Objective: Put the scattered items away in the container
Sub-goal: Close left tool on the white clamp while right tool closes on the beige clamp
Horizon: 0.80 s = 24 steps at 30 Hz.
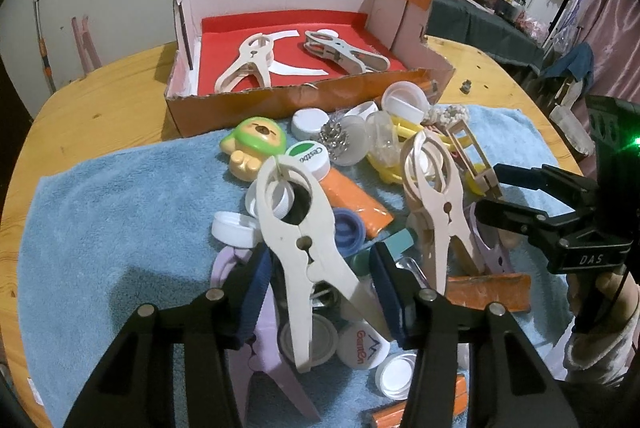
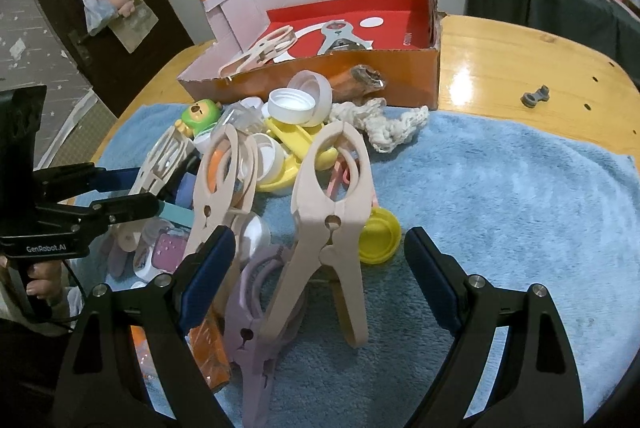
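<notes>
An orange cardboard box (image 1: 280,104) (image 2: 400,76) with a red floor stands at the far side of the table and holds two pegs (image 1: 248,64) (image 1: 344,52). In front of it a pile of bottle caps, pegs and small toys lies on a blue towel (image 1: 112,212) (image 2: 512,196). My left gripper (image 1: 320,292) is over the pile, and its blue pads touch both legs of an upright white peg (image 1: 296,240). My right gripper (image 2: 316,252) is open around a standing pink peg (image 2: 328,212) (image 1: 436,200), with a gap on each side. A lilac peg (image 2: 252,328) leans against the pink one.
A bear toy (image 1: 256,144) (image 2: 200,116), white caps (image 1: 400,100) (image 2: 292,104), a yellow cap (image 2: 380,236), knotted cord (image 2: 384,124) and orange pieces (image 1: 360,200) crowd the pile. A small grey part (image 2: 534,96) lies on the wooden table (image 2: 520,48). A cluttered dark table stands behind.
</notes>
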Available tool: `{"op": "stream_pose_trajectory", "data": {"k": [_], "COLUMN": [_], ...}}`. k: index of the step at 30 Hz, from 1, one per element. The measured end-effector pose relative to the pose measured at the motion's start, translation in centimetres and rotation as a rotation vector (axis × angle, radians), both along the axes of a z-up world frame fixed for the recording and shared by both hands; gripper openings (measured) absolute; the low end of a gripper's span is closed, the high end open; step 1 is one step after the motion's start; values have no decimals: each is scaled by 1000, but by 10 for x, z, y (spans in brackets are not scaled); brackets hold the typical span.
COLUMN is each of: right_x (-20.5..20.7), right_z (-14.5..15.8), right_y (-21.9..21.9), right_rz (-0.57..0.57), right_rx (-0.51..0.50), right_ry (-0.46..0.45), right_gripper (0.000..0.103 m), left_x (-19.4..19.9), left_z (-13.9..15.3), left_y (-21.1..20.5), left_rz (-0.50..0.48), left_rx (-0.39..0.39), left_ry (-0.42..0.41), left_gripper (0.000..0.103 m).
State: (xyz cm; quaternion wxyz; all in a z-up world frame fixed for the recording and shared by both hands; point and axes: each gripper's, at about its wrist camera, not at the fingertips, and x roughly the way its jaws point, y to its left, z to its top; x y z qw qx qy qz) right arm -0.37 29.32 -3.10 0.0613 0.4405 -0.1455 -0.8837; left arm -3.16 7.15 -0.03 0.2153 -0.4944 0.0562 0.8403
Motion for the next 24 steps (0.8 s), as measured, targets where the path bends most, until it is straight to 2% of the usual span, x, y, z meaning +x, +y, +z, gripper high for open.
{"op": "stream_pose_trajectory", "data": {"k": [6,10,13,24], "right_x": [-1,0,1,4], "right_z": [-2,0,1,5], "right_y": [1,2,1,-4], "right_rz": [-3,-11,-9,-4], "right_rx": [-5,6,21,51], "right_ry": [2,9,9,17], "right_gripper": [79,70,67,66], "left_x": [-1,-1,-2,0], "left_z": [0,0,0,0], "left_y": [0,0,0,-1], "left_rz": [1,-1,-1,-1], "left_rx": [-1,-1,0,0], "left_ry": [-1,-1,-1,0], "left_gripper": [50,47,46,45]}}
